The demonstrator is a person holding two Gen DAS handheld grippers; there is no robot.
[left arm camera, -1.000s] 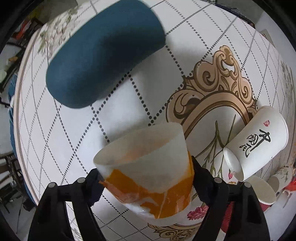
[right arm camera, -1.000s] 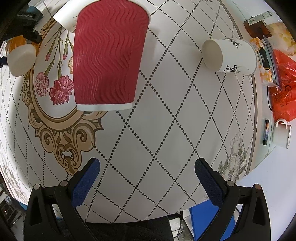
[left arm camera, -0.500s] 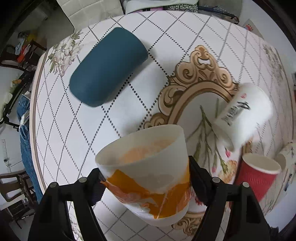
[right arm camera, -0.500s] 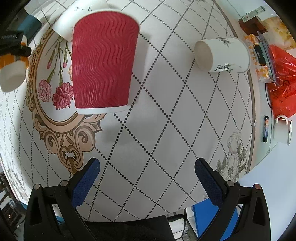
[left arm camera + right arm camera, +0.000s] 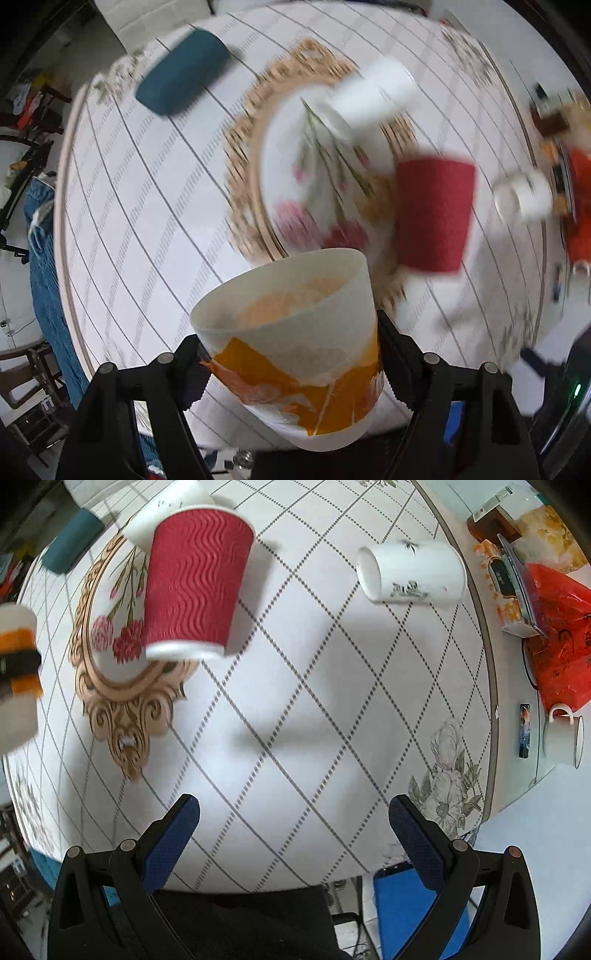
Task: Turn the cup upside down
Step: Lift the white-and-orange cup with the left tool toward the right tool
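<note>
My left gripper (image 5: 291,365) is shut on a white and orange cup (image 5: 295,347) and holds it in the air above the table's near edge, its open mouth tilted up and away. The same cup shows at the left edge of the right wrist view (image 5: 16,664). My right gripper (image 5: 293,830) is open and empty above the table's front edge. A red ribbed paper cup (image 5: 194,590) stands upside down on the table; it also shows blurred in the left wrist view (image 5: 432,212).
A round table with a diamond-dotted cloth (image 5: 295,701). A white cup (image 5: 412,574) lies on its side at the right. Another white cup (image 5: 369,92) lies behind the red one. A teal case (image 5: 183,81) lies far left. Red bag (image 5: 557,642), boxes and a mug (image 5: 563,738) sit right.
My left gripper has lifted and pulled back with the cup, and the view has swung right with motion blur. My right gripper has drawn back a little from the red cup.
</note>
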